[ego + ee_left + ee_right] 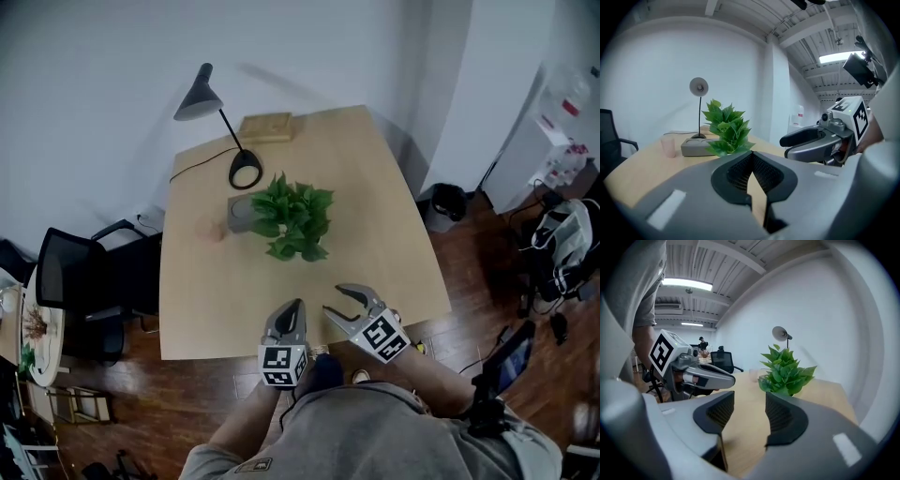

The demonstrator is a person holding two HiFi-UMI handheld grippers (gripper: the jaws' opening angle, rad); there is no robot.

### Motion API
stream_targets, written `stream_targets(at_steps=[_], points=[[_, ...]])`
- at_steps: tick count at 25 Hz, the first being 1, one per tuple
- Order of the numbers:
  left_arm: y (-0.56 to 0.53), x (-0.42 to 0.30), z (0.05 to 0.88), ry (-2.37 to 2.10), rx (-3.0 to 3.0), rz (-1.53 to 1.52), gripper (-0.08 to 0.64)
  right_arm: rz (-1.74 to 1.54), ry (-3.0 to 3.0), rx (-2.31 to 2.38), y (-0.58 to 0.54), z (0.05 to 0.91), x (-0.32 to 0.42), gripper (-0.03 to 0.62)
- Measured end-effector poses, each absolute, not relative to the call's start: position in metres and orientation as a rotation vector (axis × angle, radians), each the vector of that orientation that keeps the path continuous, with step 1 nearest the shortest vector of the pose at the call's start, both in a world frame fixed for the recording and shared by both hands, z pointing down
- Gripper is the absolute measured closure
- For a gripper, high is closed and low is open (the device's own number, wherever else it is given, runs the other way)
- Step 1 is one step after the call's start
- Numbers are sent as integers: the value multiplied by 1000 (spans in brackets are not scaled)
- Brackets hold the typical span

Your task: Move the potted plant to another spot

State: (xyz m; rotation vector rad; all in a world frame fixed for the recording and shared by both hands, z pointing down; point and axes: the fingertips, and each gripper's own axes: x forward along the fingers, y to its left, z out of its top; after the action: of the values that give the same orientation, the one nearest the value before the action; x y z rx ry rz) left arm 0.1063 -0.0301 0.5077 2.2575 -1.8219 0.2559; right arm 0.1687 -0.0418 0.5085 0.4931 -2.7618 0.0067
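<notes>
In the head view the potted plant (295, 220) was seen in the middle of the table (384, 178), well apart from both grippers. In the left gripper view the left gripper (752, 157) was found closed and empty. In the right gripper view the right gripper (750, 401) was held partly open, with nothing between its jaws.

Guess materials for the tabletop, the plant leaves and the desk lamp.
Tabletop: pale wood or wood-look laminate, matte; even light tan with no glare. Plant: leaves are uniform bright green and stiff-looking; could be plastic or live, can't tell. Lamp: probably painted metal, dark satin finish; thin rigid stem, cone shade, round base.
</notes>
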Motion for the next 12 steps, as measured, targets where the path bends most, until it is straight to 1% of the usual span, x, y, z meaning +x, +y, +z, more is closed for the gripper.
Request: stream_targets(at_steps=[3,12], points=[[-6,122,505,-1841,2225,254,566,48,-2775,458,-15,503,182,390],[42,154,489,-1831,2176,161,566,239,-2799,429,40,496,211,405]])
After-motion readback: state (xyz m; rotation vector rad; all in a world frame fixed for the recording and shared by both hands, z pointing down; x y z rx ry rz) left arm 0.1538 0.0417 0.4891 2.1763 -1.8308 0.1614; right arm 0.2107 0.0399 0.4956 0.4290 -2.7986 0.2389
